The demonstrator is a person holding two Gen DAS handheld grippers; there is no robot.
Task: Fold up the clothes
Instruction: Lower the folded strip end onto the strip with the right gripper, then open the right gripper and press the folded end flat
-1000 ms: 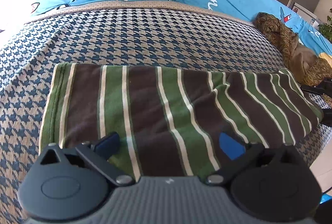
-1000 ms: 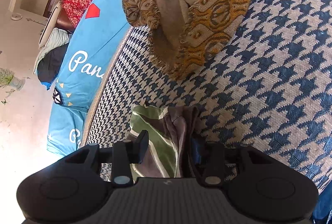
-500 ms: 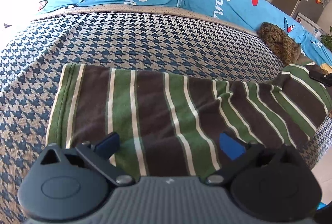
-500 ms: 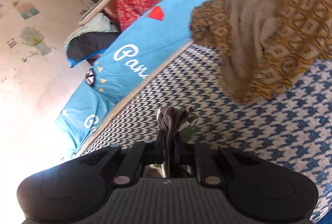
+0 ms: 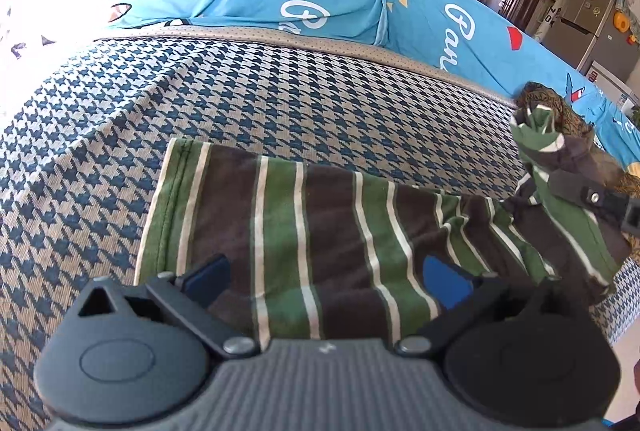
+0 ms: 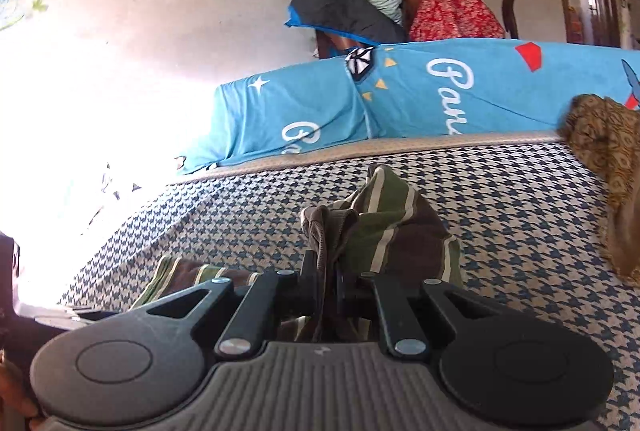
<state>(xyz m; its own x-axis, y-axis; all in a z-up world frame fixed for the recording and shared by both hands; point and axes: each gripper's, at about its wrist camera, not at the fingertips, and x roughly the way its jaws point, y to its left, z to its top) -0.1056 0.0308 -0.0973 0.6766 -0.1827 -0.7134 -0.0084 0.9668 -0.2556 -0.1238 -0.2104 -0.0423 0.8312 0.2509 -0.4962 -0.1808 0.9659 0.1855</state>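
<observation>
1. Houndstooth blue-and-beige woven sofa cover fills the left and centre of the left wrist view; bright glare at far left edge.
2. Left gripper hovers over near edge of green-brown striped knit garment with cream lines; blue-padded fingers spread wide, nothing between them, not touching cloth as far as visible.
3. Garment lies flat on the cover, hem at left, stretching right.
4. Garment's right end is lifted off the cover, bunched, pinched in the right gripper.
5. Right wrist view: right gripper fingers pressed together on a bunched fold of the garment, cloth sticking up past the tips.
6. Behind: light blue printed cushion covers; mustard-brown patterned fringed shawl heaped at right, apart from garment.
</observation>
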